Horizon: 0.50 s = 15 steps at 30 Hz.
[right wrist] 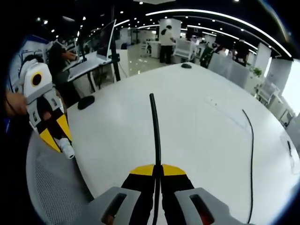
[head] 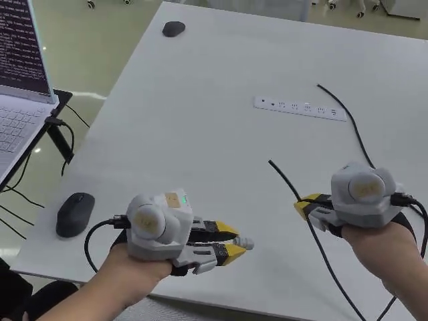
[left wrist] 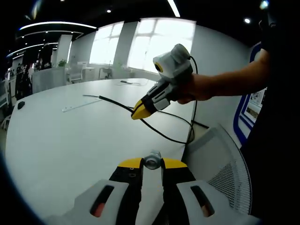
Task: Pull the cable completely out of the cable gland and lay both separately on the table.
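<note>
Left gripper (head: 233, 241) pinches the small grey plastic cable gland (head: 245, 243) over the white table's (head: 200, 120) near edge. Right gripper (head: 303, 206) clamps the thin black cable (head: 281, 174), well apart.

Black cable (head: 286, 179) crossing a plain white table (head: 200, 120), silvery-grey cable gland (head: 246, 244) showing between yellow tips of the grey left gripper (head: 235, 241), right gripper (head: 302, 206) wearing matching yellow and grey, black mouse (head: 174, 28) at 11 o'clock, white power strip (head: 301, 108)
</note>
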Available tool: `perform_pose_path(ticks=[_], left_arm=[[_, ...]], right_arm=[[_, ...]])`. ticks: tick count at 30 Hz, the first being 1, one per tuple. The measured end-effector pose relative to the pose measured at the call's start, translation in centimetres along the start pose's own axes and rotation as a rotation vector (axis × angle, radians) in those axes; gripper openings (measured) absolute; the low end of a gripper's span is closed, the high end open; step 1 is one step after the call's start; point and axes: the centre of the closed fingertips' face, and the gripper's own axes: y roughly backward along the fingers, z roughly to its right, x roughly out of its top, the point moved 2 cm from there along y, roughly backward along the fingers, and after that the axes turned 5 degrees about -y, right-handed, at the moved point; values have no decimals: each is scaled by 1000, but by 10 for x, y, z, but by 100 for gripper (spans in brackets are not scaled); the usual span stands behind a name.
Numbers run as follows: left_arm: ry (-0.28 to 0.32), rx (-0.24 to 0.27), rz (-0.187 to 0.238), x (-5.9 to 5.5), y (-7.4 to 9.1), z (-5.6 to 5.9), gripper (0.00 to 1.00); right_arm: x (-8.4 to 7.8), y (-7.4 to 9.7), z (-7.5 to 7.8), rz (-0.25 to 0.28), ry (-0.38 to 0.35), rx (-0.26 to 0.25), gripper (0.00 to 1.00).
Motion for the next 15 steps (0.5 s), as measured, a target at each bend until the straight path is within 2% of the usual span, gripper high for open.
perform_pose_path(ticks=[6, 9, 15], left_arm=[[29, 26, -15, -20, 8, -12, 15], [6, 30, -48, -32, 11, -13, 15], [20, 36, -40, -46, 17, -21, 15]], right_arm=[[12, -19, 2, -6, 8, -8, 0], [20, -32, -2, -2, 31, -13, 0], [32, -55, -19, -1, 70, 9, 0]])
